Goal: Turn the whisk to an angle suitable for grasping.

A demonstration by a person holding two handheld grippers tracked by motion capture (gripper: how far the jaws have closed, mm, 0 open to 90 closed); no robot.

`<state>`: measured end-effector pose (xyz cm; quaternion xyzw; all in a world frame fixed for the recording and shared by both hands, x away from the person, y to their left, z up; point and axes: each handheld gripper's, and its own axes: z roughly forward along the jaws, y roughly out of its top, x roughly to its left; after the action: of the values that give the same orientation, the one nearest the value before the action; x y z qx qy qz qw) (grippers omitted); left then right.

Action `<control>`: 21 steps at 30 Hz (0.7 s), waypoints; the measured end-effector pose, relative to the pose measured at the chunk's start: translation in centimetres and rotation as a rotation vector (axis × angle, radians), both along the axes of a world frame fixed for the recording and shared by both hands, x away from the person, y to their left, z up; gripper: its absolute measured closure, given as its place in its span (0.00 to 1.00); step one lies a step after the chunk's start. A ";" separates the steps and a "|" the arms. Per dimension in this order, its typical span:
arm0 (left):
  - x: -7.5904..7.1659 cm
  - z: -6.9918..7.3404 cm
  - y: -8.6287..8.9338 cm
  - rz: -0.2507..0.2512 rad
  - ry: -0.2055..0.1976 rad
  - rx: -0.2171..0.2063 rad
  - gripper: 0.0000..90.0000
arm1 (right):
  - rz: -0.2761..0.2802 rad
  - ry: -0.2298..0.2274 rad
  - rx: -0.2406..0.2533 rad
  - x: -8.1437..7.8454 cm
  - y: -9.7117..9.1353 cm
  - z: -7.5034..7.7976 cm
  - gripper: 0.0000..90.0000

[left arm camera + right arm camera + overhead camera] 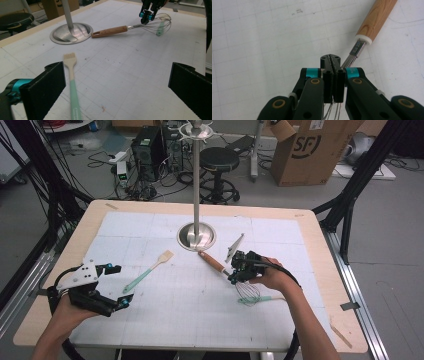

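A cluttered workshop floor with cables, a stool and a cardboard box lies beyond the wooden surface (pixel 320 245), which carries a white gridded mat.

On the mat, right of centre, lies the whisk (pixel 220 266), its wooden handle (pixel 110 31) pointing toward the round base of the steel stand (pixel 196 237) and its wire loops (pixel 160 23) spreading toward the near right. The right gripper (pixel 234 279) comes down on the wires just past the metal collar; in the right gripper view its fingers (pixel 327 82) are pressed together with the thin wires caught between them.

The whisk is probably light, but the wires are springy and smooth, so a pinch there may let the tool swing or slide, with the heavier handle drooping. The neck beside the collar, where the wires bunch tight, looks the stiffest place to hold; the handle would give a steadier hold.

The left gripper (pixel 117 285) hovers at the near left with its fingers (pixel 45 90) wide apart and empty, beside the mint-handled brush (pixel 147 271).
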<state>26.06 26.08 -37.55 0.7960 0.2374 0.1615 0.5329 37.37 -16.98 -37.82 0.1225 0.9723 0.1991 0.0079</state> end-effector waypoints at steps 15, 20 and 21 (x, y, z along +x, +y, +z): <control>0.0 0.0 0.0 -0.002 -0.001 -0.001 0.02 | -0.043 -0.047 0.094 0.5 -0.4 1.7 0.99; 0.0 0.0 0.0 -0.001 -0.001 -0.005 0.02 | -0.066 -0.056 0.118 0.9 -0.6 1.8 0.99; 0.1 0.0 0.0 -0.002 -0.002 -0.005 0.02 | -0.069 -0.057 0.124 1.0 -0.6 1.9 0.99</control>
<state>26.12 26.13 -37.55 0.7949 0.2364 0.1612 0.5351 38.33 -17.59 -35.92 0.1505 0.9527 0.2619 0.0348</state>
